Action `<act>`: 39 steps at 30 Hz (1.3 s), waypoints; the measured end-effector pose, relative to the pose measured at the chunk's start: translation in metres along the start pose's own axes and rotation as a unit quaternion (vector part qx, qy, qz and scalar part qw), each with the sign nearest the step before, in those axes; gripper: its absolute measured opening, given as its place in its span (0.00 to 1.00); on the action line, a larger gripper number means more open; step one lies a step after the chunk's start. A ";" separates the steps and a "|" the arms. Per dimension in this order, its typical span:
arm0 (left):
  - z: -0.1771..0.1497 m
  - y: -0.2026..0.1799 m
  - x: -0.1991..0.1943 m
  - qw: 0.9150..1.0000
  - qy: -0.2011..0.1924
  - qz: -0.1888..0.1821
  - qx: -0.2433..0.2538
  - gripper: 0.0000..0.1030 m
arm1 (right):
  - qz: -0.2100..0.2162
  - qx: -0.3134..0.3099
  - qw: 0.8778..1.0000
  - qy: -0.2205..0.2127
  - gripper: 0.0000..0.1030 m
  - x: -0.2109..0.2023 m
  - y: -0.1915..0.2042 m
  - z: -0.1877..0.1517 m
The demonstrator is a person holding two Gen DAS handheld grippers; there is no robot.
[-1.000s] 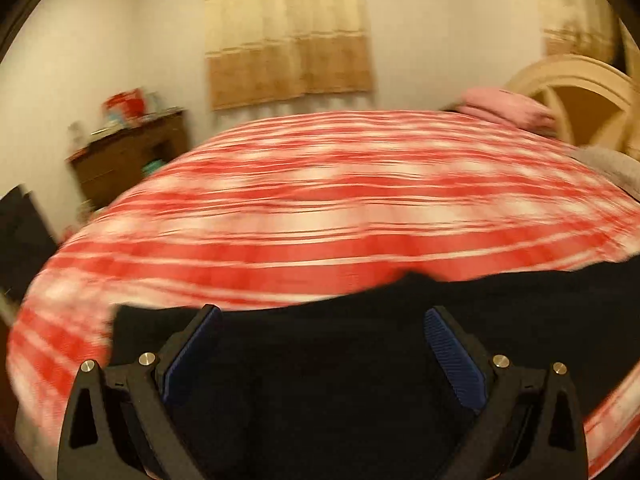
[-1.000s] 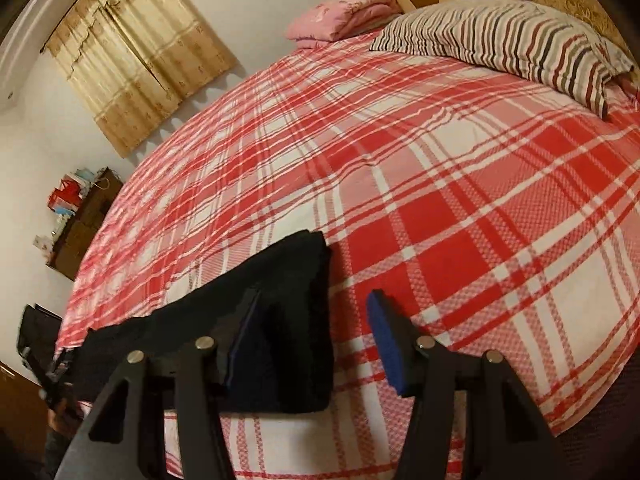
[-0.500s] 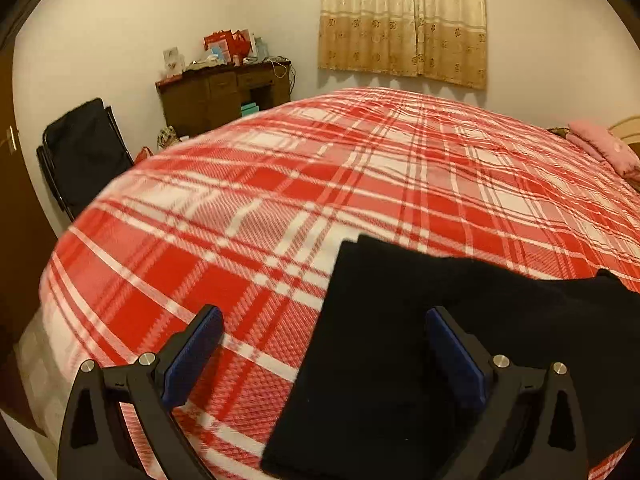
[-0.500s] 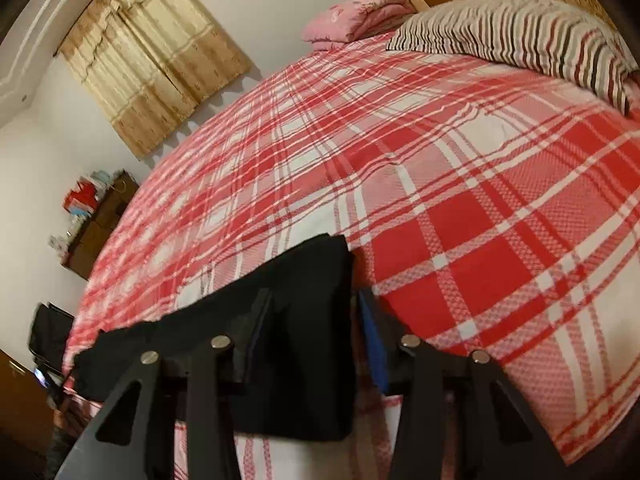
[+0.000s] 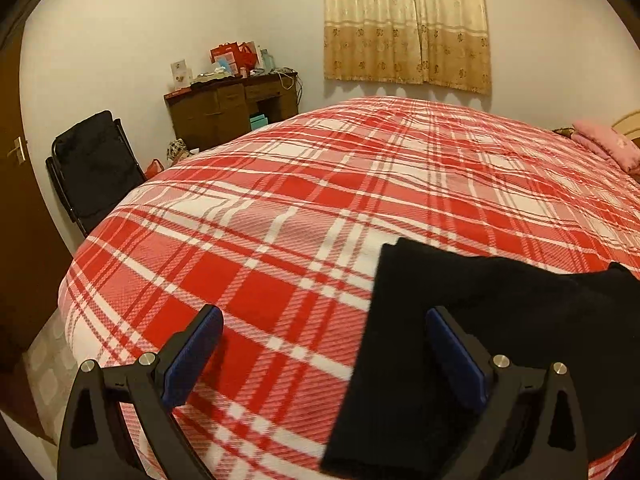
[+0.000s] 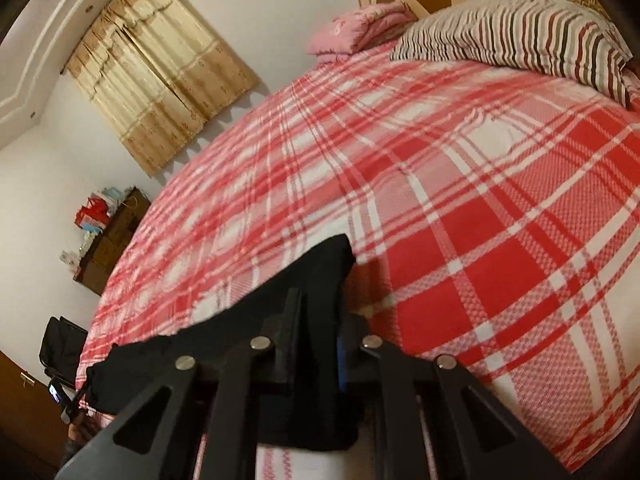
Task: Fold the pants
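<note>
While the right gripper (image 6: pixel 316 344) pinches the black pants' (image 5: pixel 472 344) right end on the plaid bedspread (image 5: pixel 280 208), the left gripper (image 5: pixel 324 344) gapes empty; a one-sided lift could skew the fold.

One pants (image 5: pixel 472 320), one striped pillow (image 6: pixel 520 36), one chair (image 5: pixel 96 160).

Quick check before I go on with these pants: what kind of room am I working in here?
A home bedroom, almost certainly. The black pants lie on a bed with a red plaid bedspread, a striped pillow sits by the headboard, and a cluttered wooden desk stands against the wall beside a curtained window.
</note>
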State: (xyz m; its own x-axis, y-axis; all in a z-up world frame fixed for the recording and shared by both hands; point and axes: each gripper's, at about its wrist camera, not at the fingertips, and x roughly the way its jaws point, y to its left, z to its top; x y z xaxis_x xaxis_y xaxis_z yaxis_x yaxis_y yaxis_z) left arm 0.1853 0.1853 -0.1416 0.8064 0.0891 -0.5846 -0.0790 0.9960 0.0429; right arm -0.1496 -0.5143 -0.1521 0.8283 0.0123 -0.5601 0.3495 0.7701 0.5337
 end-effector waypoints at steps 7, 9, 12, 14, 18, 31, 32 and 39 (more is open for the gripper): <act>-0.004 0.005 0.004 1.000 0.000 -0.018 -0.024 0.98 | 0.003 -0.024 0.999 -0.027 0.16 -0.016 0.037 0.002; -0.005 0.004 0.004 1.000 -0.003 -0.018 -0.023 0.99 | 0.011 -0.031 0.999 -0.032 0.15 -0.019 0.051 0.001; -0.006 0.005 0.004 1.000 -0.007 -0.020 -0.023 0.99 | 0.023 -0.034 0.999 -0.034 0.15 -0.019 0.064 0.001; -0.006 0.005 0.004 0.999 -0.009 -0.022 -0.022 0.99 | 0.036 -0.034 0.998 -0.033 0.15 -0.018 0.075 -0.001; -0.009 0.006 0.002 0.999 -0.014 -0.022 -0.024 0.99 | 0.054 -0.041 0.997 -0.027 0.15 -0.010 0.096 -0.005; -0.015 0.006 -0.001 0.999 -0.031 -0.020 -0.028 0.99 | 0.103 -0.034 0.994 0.005 0.15 0.025 0.151 -0.030; -0.016 0.006 -0.001 0.999 -0.032 -0.020 -0.028 0.99 | 0.107 -0.029 0.994 0.005 0.15 0.026 0.154 -0.031; -0.017 0.006 -0.002 0.999 -0.036 -0.021 -0.028 0.99 | 0.130 -0.008 0.991 0.005 0.15 0.037 0.183 -0.036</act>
State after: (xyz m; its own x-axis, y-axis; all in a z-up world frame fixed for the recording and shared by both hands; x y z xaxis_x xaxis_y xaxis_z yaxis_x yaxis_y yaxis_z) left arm 0.1729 0.1908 -0.1541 0.8492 0.0508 -0.5256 -0.0760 0.9968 -0.0265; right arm -0.0705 -0.3500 -0.0982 0.8854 0.2175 -0.4108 0.1173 0.7506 0.6503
